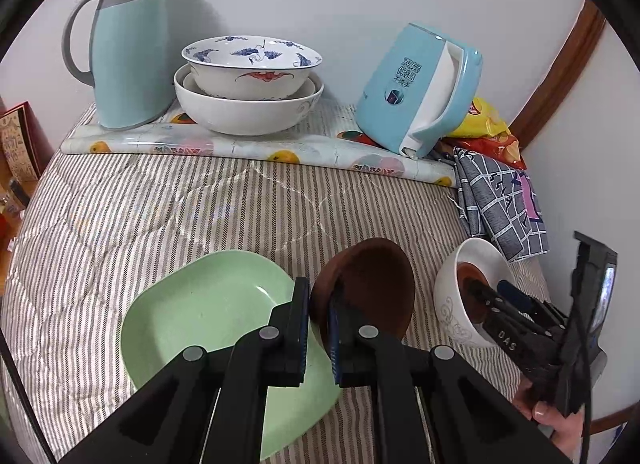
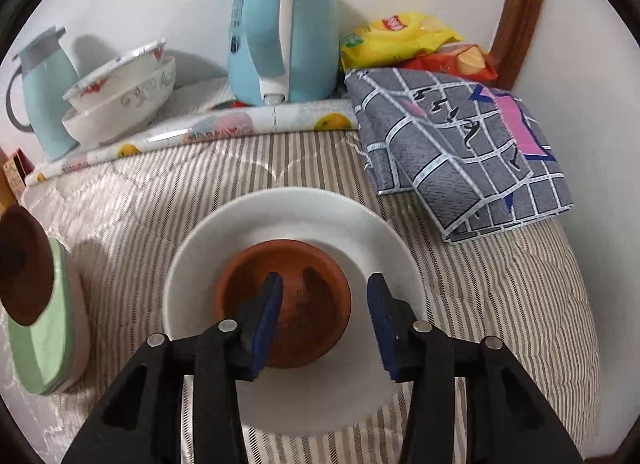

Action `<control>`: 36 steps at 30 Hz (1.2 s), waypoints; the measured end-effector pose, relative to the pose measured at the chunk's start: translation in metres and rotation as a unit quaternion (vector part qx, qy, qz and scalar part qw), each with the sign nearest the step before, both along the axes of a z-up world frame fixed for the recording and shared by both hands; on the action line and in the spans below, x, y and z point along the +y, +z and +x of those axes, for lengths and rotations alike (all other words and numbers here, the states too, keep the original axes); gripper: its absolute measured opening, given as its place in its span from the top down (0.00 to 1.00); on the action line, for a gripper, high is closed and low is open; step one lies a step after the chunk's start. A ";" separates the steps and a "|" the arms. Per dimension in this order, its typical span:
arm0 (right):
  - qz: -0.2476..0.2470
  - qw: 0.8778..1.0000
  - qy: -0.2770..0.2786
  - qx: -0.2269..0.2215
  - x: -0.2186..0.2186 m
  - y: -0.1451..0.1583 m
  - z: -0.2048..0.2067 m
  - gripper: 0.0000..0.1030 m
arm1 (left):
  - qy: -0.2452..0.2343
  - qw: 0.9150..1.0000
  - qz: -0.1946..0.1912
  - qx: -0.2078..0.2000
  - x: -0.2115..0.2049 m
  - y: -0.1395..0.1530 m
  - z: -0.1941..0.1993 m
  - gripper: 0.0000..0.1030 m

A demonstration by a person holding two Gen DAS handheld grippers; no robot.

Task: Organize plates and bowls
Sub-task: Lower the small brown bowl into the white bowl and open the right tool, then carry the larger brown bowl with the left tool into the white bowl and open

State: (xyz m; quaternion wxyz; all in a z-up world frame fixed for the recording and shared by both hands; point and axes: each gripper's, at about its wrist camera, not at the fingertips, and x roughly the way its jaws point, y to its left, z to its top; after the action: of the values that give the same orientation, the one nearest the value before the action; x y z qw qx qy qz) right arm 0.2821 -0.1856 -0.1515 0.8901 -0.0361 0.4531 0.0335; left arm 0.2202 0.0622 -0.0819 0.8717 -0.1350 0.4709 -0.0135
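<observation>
Sitting in the white bowl, a terracotta bowl straddled by the parted right tool, seemingly untouched

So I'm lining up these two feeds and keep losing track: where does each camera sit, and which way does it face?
Left wrist: on the left hand-held gripper, angled down at the striped cover; it is shut on a brown bowl over the green plate; the other gripper and some fingers show.
Right wrist: on the right hand-held gripper, open over the clay bowl in a white bowl.
Shared: blue kettle, stacked bowls.
</observation>
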 end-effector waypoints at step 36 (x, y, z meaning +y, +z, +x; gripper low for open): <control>0.076 0.993 -0.075 -0.044 -0.117 0.033 -0.108 0.55 | -0.061 0.998 0.021 -0.001 -0.104 0.017 -0.018 0.91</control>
State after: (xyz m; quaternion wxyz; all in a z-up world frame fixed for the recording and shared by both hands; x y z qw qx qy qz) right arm 0.1737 -0.3026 -0.1185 0.9094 0.0644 0.4108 -0.0003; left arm 0.2019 -0.0419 -0.0649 0.8725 -0.0875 0.4773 -0.0567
